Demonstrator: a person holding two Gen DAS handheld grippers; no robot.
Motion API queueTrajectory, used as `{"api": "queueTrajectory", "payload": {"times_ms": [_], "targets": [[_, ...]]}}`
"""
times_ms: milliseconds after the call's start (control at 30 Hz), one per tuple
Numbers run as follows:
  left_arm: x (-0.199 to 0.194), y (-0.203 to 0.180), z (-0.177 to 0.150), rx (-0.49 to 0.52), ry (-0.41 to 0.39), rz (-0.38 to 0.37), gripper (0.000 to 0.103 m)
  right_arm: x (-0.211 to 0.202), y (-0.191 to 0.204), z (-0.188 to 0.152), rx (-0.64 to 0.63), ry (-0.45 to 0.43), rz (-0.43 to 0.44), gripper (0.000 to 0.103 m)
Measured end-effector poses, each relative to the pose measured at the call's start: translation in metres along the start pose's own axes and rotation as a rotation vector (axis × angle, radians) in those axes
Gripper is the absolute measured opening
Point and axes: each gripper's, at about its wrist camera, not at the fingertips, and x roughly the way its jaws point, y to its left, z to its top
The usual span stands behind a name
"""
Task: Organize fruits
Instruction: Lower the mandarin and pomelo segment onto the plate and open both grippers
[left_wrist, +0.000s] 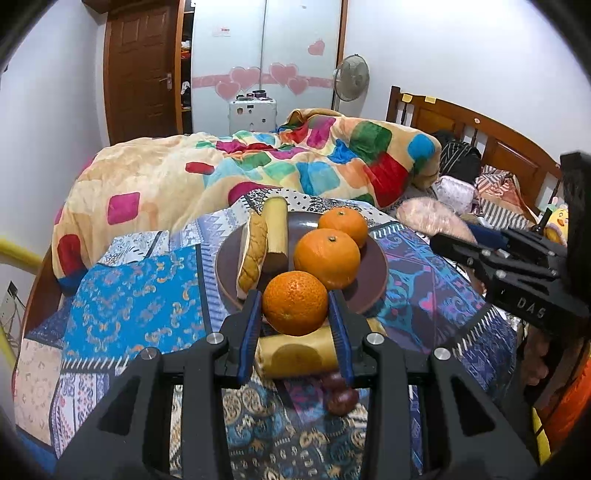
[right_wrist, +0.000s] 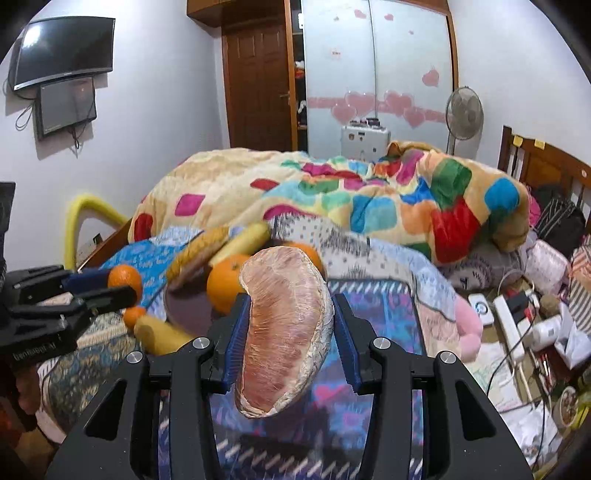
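Observation:
My left gripper (left_wrist: 295, 306) is shut on an orange (left_wrist: 295, 302) and holds it just above the near rim of a brown plate (left_wrist: 373, 266). On the plate lie two more oranges (left_wrist: 327, 256), a yellow banana piece (left_wrist: 276, 232) and a pomelo wedge (left_wrist: 253, 254). My right gripper (right_wrist: 288, 325) is shut on a pink peeled pomelo segment (right_wrist: 286, 332), held in the air to the right of the plate (right_wrist: 188, 310). The right gripper also shows in the left wrist view (left_wrist: 461, 247), and the left gripper with its orange shows in the right wrist view (right_wrist: 107, 288).
A banana piece (left_wrist: 295, 354) and dark red fruits (left_wrist: 340, 393) lie on the patterned cloth (left_wrist: 129, 295) below my left gripper. A colourful quilt (left_wrist: 295, 162) is heaped behind the plate. A wooden headboard (left_wrist: 498, 136) and clutter are at the right.

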Motion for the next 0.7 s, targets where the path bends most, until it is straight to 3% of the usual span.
{"api": "queueTrajectory", "payload": {"times_ms": [200, 700], "targets": [[0.022, -0.001, 0.007, 0.020, 0.018, 0.018, 0.036, 0.019, -0.001, 0.017, 0.004, -0.007, 0.010, 0.041], [0.060, -0.002, 0.012, 0.055, 0.075, 0.052, 0.036, 0.076, 0.004, 0.020, -0.039, 0.116, 0.031, 0.042]]}}
